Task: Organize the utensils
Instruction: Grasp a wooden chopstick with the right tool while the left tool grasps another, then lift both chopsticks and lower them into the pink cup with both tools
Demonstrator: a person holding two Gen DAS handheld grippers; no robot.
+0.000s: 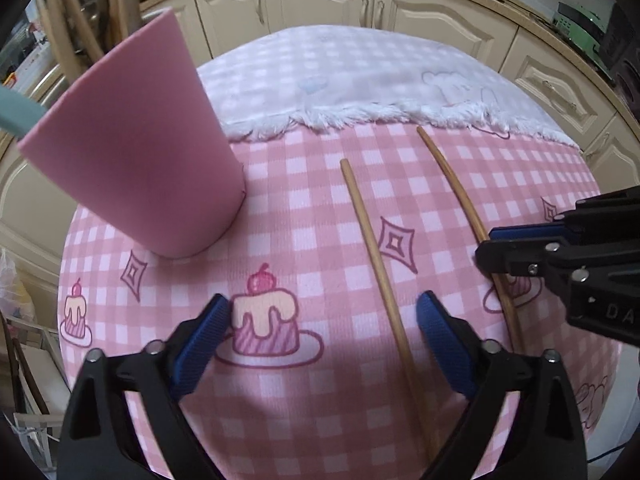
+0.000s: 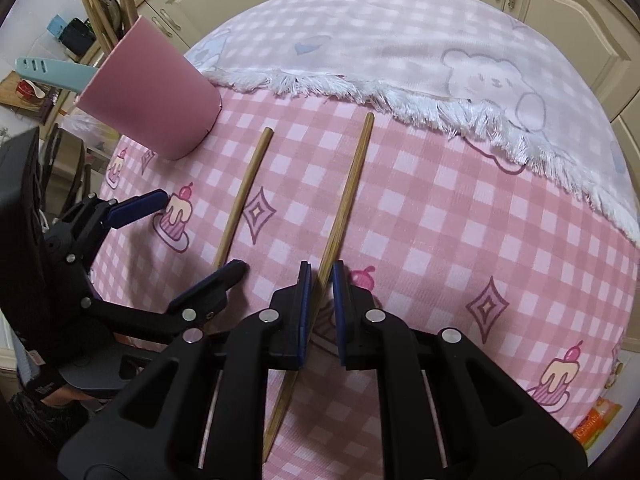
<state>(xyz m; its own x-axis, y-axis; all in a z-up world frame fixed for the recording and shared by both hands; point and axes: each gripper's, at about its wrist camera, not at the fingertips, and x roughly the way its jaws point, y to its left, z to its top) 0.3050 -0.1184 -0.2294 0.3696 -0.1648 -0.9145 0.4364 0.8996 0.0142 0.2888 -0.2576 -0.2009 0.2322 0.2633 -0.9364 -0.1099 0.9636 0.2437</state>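
Currently: two chopsticks on the tabletop (image 2: 440,240). Right chopstick (image 2: 347,196), light, stiff, slippery, clamped mid-shaft in your right tongs (image 2: 319,280); left chopstick (image 1: 376,256) lies between your wide left tongs (image 1: 324,320).

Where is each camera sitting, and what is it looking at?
Left wrist camera: sits on the left gripper, looking steeply down at the table; its open blue fingers straddle one chopstick.
Right wrist camera: sits on the right gripper, looking steeply down too; its fingers are shut on the other chopstick.
Both views share: the two chopsticks, the pink cup, the checked tablecloth, and each other's gripper.
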